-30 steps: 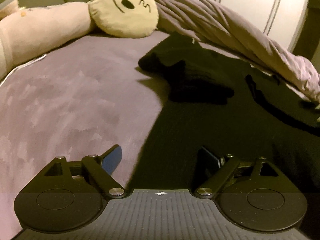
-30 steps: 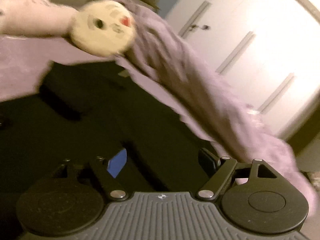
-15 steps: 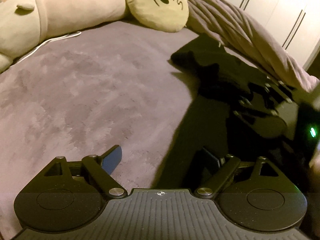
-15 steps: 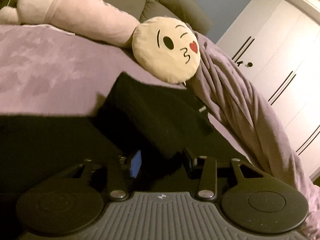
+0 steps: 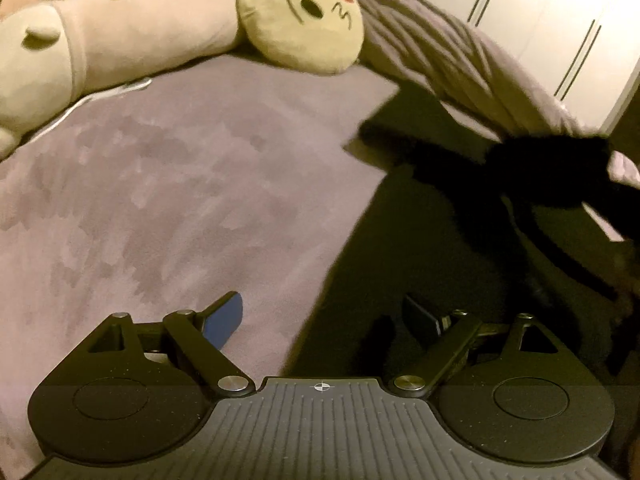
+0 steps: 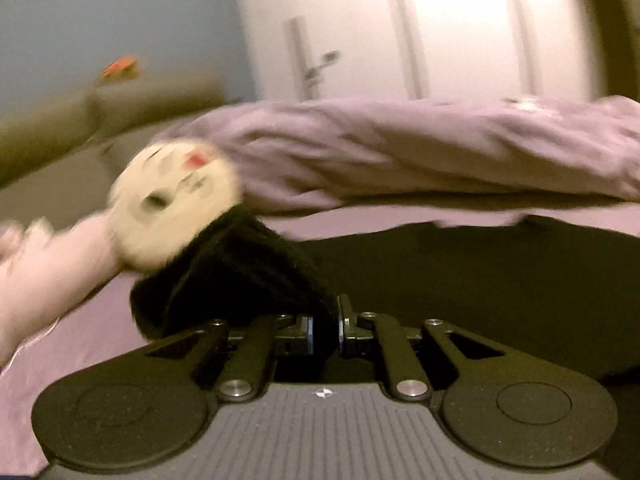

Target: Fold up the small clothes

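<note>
A small black garment [image 6: 240, 272] hangs bunched from my right gripper [image 6: 326, 320], whose jaws are closing, the pads pressing on the cloth. In the left wrist view the same black garment [image 5: 548, 168] shows as a blurred dark mass lifted off the purple bed cover [image 5: 180, 180] at the right. My left gripper [image 5: 320, 304] stands wide open low over the cover with nothing between its fingers, well short of the garment. The right wrist view is smeared by motion.
A round cream emoji cushion [image 5: 304, 16] and a long pink plush toy [image 5: 100, 48] lie along the far side of the bed. A rumpled purple duvet [image 5: 440, 52] runs down the right. White wardrobe doors [image 5: 560, 20] stand behind. Deep shadow [image 5: 400, 260] covers the bed's right part.
My right gripper went from open to shut on the black garment and pulled it up off the bed while rolling. The left gripper stayed open and drifted slightly.
</note>
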